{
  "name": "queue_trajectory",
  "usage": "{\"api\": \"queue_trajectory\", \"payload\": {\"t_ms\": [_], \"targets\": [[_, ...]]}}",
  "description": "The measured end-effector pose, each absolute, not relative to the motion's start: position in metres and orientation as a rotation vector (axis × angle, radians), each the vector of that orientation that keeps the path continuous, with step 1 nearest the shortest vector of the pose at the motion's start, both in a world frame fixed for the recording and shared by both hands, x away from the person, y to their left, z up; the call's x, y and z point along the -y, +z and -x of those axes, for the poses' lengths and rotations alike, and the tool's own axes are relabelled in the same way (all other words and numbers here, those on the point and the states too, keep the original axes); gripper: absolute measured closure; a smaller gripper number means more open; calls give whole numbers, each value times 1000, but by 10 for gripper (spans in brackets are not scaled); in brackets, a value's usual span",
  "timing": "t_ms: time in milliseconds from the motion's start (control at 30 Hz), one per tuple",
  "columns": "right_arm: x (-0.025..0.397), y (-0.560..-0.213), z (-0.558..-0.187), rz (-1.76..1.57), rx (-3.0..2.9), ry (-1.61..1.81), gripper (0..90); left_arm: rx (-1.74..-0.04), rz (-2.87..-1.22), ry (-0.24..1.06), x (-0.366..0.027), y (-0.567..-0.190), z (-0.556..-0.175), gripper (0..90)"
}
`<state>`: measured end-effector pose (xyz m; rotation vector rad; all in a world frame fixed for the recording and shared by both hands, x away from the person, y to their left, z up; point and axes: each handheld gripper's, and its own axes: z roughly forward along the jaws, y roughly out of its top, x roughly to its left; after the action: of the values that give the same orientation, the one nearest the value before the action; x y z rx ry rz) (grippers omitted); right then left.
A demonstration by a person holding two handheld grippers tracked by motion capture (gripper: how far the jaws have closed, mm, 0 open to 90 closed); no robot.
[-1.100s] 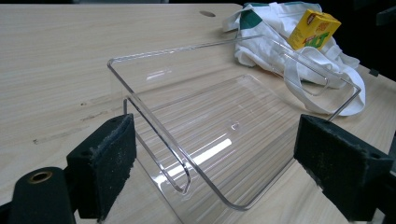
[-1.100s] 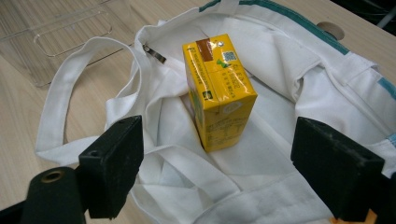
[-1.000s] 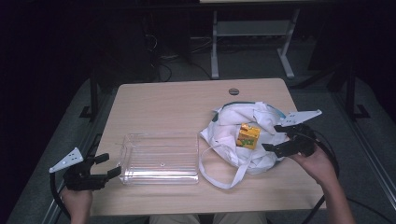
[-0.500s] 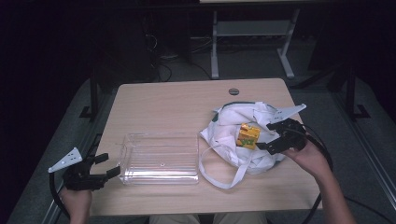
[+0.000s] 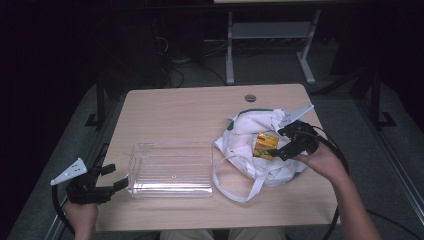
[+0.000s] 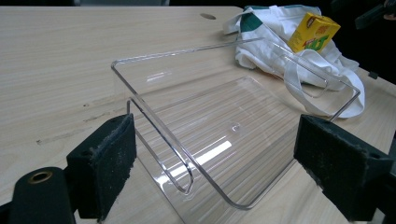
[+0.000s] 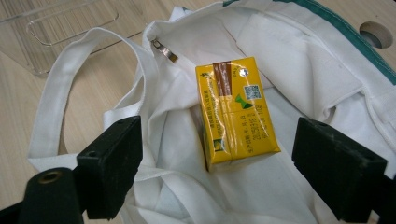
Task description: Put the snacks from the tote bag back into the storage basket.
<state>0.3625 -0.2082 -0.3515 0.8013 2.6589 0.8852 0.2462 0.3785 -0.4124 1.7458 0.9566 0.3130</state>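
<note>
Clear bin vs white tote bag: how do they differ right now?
The clear bin is rigid, see-through and holds nothing; the white tote bag is soft, opaque and crumpled, with a yellow drink carton lying on it. The bin sits in front of the open left gripper, the bag under the open right gripper. Both rest on the table, side by side.

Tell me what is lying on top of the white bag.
A yellow drink carton lies on the white cloth bag, between the open right tongs. Whatever is inside the bag beneath is hidden by the cloth.
</note>
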Motion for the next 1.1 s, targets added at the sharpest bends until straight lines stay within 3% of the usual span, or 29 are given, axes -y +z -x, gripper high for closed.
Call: {"api": "queue_trajectory", "payload": {"t_ms": [533,1100], "targets": [[197,-357,-382,-788,-2720,815,163,-952,-1743,313,-378,-412,-246,128],[187,-367,-396,-770,-2770,741,242,-954,-1737,312,-379,-412,-247,128]]}}
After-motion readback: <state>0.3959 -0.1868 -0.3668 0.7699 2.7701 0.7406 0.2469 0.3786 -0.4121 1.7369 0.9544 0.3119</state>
